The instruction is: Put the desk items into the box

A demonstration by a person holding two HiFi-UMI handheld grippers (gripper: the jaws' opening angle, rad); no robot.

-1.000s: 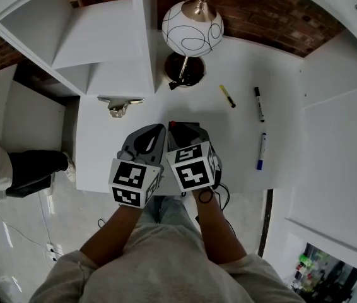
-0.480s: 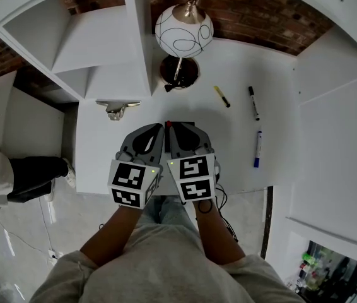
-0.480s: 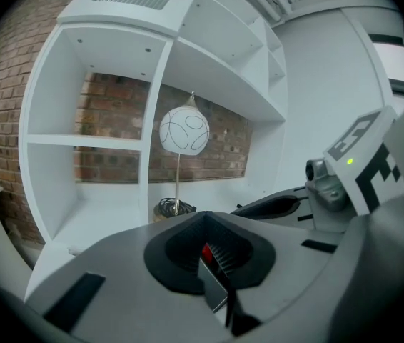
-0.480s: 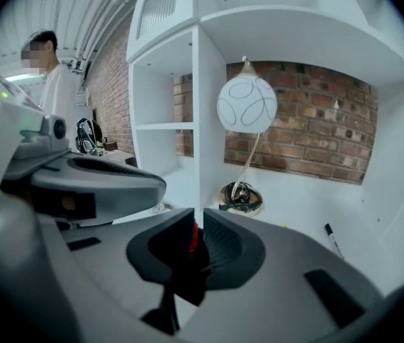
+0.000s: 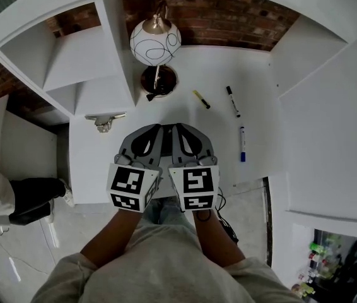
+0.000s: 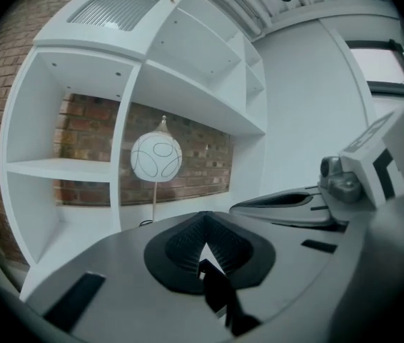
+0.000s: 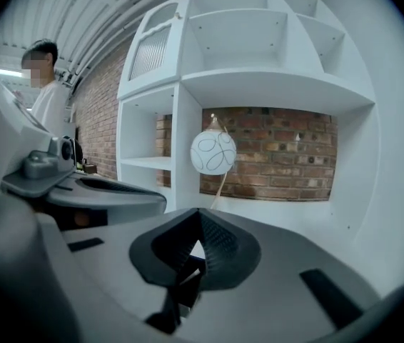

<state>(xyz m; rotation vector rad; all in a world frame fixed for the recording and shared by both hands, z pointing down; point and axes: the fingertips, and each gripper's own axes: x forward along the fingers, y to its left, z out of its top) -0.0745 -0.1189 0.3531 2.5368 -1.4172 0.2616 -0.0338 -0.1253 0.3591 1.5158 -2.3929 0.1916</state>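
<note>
Lying loose on the white tabletop (image 5: 216, 131), three writing tools await packing: a blue pen (image 5: 242, 144) near the right edge, a black marker (image 5: 232, 101) just behind it toward the back right corner, and a yellow highlighter (image 5: 201, 99) farther in, beside the base of a globe lamp (image 5: 156, 40) at the back edge. No box shows in any view.

Nothing appears packed yet, and the step in hand looks like the reach for a first item. Both tools hover side by side over the front edge, well apart from all three pens. The left tongs (image 5: 152, 127) are closed on nothing. The right tongs (image 5: 181, 126) have just been closing and now sit fully together, also with nothing between them.

Doing this well probably means starting with the right tongs on the blue pen, the nearest piece on that side. They should spread wide before descending, turn so the pads cross the barrel rather than run along it, and close at mid-length so the pen lifts level. A thin round barrel may roll away from a glancing touch. Finding the box first would spare carrying a pen about.
</note>
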